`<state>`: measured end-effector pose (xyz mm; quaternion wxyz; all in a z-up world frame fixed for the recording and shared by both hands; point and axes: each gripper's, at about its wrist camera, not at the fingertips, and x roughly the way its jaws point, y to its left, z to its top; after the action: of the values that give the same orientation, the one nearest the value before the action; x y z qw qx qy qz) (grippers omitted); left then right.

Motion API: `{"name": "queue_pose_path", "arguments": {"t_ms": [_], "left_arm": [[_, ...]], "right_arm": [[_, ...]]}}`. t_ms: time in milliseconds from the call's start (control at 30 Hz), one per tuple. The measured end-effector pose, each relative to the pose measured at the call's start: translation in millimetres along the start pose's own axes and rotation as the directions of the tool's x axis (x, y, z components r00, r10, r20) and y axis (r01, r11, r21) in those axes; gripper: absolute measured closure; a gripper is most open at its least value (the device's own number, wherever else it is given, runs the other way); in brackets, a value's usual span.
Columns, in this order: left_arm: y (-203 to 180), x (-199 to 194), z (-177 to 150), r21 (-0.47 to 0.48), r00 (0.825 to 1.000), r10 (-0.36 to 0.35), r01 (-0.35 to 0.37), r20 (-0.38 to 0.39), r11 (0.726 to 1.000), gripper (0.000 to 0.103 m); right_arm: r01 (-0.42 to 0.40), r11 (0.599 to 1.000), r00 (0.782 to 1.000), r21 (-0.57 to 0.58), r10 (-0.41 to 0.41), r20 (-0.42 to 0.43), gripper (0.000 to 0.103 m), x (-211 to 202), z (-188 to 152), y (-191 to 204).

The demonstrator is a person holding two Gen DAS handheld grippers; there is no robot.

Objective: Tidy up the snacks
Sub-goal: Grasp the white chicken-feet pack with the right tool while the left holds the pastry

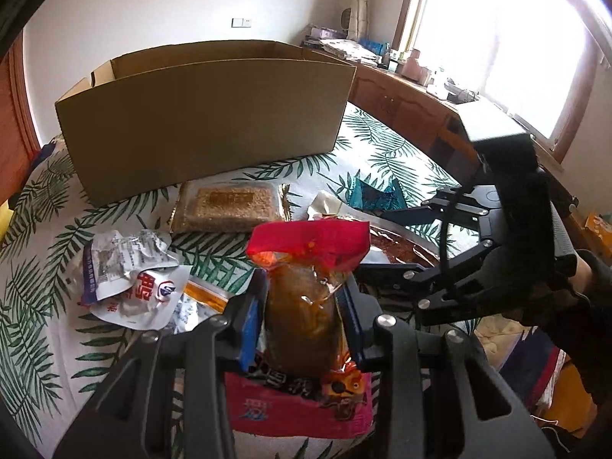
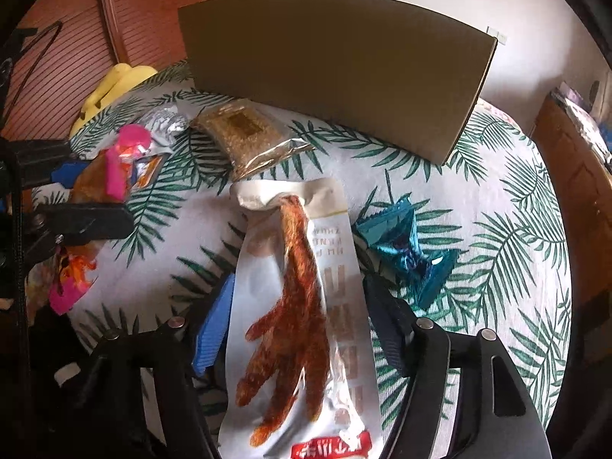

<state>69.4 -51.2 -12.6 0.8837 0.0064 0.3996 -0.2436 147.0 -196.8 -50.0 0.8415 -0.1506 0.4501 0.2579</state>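
My left gripper (image 1: pixel 302 306) is shut on a red snack pack (image 1: pixel 306 241) with a brown meat piece inside, held upright above the leaf-print bedspread (image 1: pixel 46 237). In the right wrist view this pack (image 2: pixel 114 168) sits between the left gripper's fingers (image 2: pixel 95 218) at far left. My right gripper (image 2: pixel 298 325) stands open astride a white chicken-foot pack (image 2: pixel 294 267) that lies flat on the bed, its pads beside the pack's long edges. An open cardboard box (image 1: pixel 206 114) (image 2: pixel 336 69) stands behind.
A clear pack of a grain bar (image 1: pixel 229 206) (image 2: pixel 244 130) lies before the box. A blue wrapper (image 2: pixel 405 244) lies right of the chicken-foot pack. Crumpled silver and white packs (image 1: pixel 130 279) lie left. A yellow object (image 2: pixel 114 84) is at the bed's far left, and a wooden cabinet (image 1: pixel 390 103) at the right.
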Motion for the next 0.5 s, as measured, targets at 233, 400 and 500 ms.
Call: {"name": "queue_pose_path", "arguments": {"t_ms": [233, 400, 500], "left_arm": [[2.2, 0.5, -0.4, -0.006, 1.000, -0.003, 0.003, -0.001, 1.000, 0.068], [2.5, 0.8, 0.0, -0.013, 1.000, -0.006, 0.006, 0.001, 1.000, 0.068], [3.6, 0.7, 0.0, -0.017, 1.000, -0.005, 0.005, 0.003, 1.000, 0.068]], "right_arm": [[-0.015, 1.000, 1.000, 0.004, 0.015, -0.015, 0.025, 7.6, 8.9, 0.0], [-0.025, 0.999, 1.000, -0.022, 0.025, 0.009, 0.044, 3.7, 8.3, 7.2], [-0.017, 0.999, 0.999, -0.036, 0.018, 0.034, 0.053, -1.3, 5.0, 13.2]]}}
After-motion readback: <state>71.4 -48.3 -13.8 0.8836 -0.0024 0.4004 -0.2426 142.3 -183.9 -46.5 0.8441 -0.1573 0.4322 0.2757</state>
